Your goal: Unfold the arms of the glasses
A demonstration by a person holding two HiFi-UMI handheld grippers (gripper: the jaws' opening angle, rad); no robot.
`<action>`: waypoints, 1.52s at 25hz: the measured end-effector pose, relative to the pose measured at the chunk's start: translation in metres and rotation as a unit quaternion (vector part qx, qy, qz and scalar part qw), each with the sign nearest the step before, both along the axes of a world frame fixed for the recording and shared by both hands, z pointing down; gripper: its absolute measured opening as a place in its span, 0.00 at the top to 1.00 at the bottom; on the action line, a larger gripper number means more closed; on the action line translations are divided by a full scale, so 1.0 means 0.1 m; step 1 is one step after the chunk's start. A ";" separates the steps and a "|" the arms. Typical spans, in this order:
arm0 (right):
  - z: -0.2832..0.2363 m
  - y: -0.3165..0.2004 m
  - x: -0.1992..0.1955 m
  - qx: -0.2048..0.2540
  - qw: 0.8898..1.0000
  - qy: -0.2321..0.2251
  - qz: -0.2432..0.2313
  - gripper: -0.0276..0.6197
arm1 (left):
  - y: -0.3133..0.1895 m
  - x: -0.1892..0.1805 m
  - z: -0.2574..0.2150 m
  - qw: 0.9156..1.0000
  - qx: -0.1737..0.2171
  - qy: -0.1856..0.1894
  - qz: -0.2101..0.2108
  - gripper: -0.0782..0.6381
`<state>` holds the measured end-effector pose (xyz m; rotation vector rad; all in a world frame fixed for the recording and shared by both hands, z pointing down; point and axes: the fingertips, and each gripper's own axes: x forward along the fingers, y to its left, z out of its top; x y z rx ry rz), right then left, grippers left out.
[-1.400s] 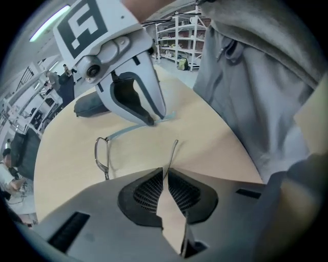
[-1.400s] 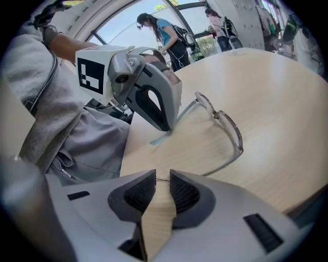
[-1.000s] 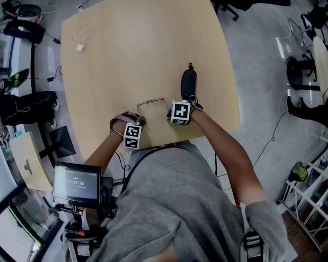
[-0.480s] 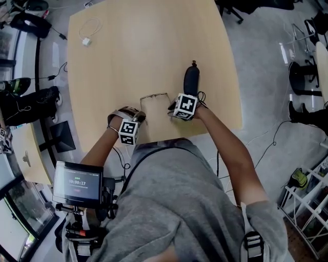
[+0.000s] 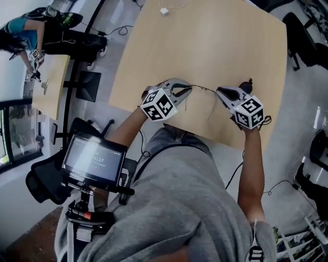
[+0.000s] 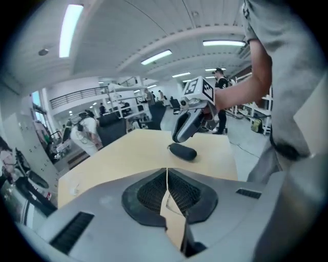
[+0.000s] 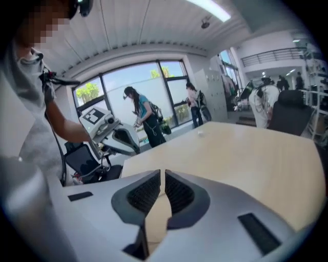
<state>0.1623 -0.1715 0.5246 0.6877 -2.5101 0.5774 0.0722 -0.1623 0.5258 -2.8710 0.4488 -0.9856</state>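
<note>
The thin wire-frame glasses [image 5: 203,89] hang above the wooden table [image 5: 215,41], stretched between my two gripper tips. My left gripper [image 5: 188,88] is shut on their left end; in the left gripper view its pads [image 6: 166,174] meet with no gap. My right gripper [image 5: 219,92] touches the other end. Its jaws are closing, and the right gripper view [image 7: 163,176] shows a narrow slit with nothing visible in it. The black glasses case [image 6: 183,151] lies on the table under the right gripper [image 6: 178,137].
A white charger with its cable [image 5: 165,10] lies at the table's far edge. A tablet on a mount [image 5: 95,161] sits by my left side, beyond it a small side desk [image 5: 48,87]. A dark chair [image 5: 300,30] stands at the right. People stand in the background.
Both grippers have risen off the table and moved apart, taking the glasses up from the tabletop. The left gripper has rolled. The head view has swung and the table now looks tilted.
</note>
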 end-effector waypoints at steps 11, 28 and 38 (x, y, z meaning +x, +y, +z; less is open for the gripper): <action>-1.94 0.25 -0.82 0.190 0.970 -0.129 0.075 0.93 | 0.39 -1.11 -1.43 0.981 0.043 0.166 -0.089 0.88; -2.76 2.13 -1.88 0.274 0.944 -0.107 0.150 0.95 | 1.85 -2.49 -1.85 0.970 0.049 0.228 -0.064 0.88; -2.67 2.36 -1.89 0.268 0.946 -0.107 0.149 0.95 | 2.01 -2.70 -1.73 0.968 0.044 0.233 -0.086 0.88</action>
